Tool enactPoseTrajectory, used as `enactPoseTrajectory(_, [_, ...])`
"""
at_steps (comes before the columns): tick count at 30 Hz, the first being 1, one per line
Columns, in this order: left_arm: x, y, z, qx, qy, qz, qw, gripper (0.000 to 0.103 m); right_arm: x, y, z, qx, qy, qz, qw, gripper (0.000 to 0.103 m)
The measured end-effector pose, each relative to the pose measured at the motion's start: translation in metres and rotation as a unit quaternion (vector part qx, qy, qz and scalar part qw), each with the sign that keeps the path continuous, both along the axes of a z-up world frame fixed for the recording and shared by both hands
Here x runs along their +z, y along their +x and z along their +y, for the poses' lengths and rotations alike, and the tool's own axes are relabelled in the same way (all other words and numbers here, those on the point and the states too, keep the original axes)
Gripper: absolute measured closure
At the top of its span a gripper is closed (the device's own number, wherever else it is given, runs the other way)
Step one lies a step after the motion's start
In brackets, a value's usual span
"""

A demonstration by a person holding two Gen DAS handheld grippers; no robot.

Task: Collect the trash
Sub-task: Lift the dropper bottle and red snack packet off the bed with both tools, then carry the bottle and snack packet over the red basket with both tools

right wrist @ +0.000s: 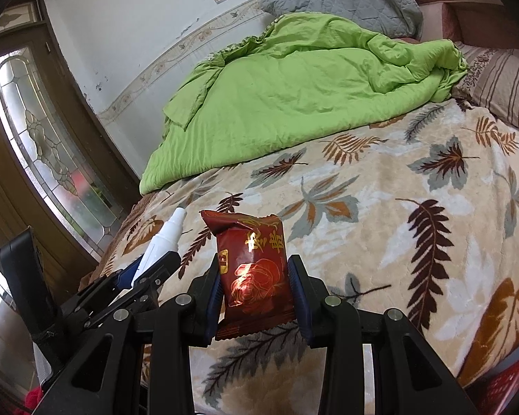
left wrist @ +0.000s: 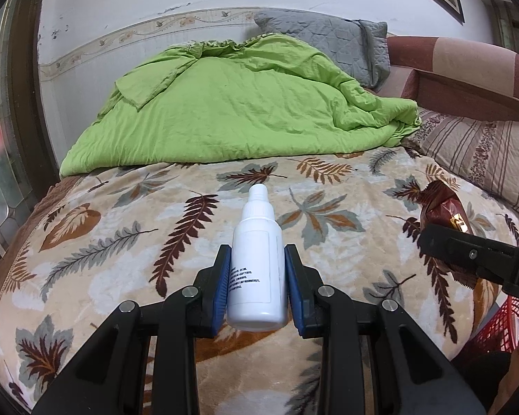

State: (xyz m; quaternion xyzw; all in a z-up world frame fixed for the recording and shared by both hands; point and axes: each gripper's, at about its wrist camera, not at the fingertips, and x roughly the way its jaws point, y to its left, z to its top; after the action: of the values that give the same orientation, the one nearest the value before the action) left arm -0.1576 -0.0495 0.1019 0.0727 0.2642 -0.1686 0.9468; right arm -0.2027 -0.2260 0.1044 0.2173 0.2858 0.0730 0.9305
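Left wrist: left gripper [left wrist: 257,288] clamps white bottle [left wrist: 256,263], nozzle forward; right gripper [right wrist: 256,297] clamps upright wrapper [right wrist: 254,276].

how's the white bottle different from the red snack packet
The white bottle is a rigid, plain cylinder with a nozzle cap and small black print; the red snack packet is a flat, crinkled foil pouch with gold lettering and a rose. The bottle sits in the left gripper, the packet in the right gripper. Both are clamped between blue pads above the leaf-print blanket.

One white bottle [left wrist: 257,259], one red snack packet [right wrist: 254,276], one green quilt [left wrist: 238,103], two pillows [left wrist: 328,39] [left wrist: 484,159].
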Motion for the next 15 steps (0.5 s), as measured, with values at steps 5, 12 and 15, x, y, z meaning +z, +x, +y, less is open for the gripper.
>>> enactPoseTrajectory(5, [0.006,-0.008,-0.006,-0.013,-0.002,-0.004,0.9999,0.074,0.001,-0.012,-0.011,-0.008,0.012,0.007,1.000,0.064])
enactPoseTrajectory(12, [0.011,-0.022,-0.021,-0.040,-0.004,-0.002,0.9992,0.074,0.007,-0.037,-0.034,-0.031,0.022,0.006,0.999,0.064])
enactPoseTrajectory(15, [0.015,-0.029,-0.027,-0.055,-0.009,0.001,0.9984,0.074,0.013,-0.050,-0.043,-0.041,0.023,0.001,0.999,0.064])
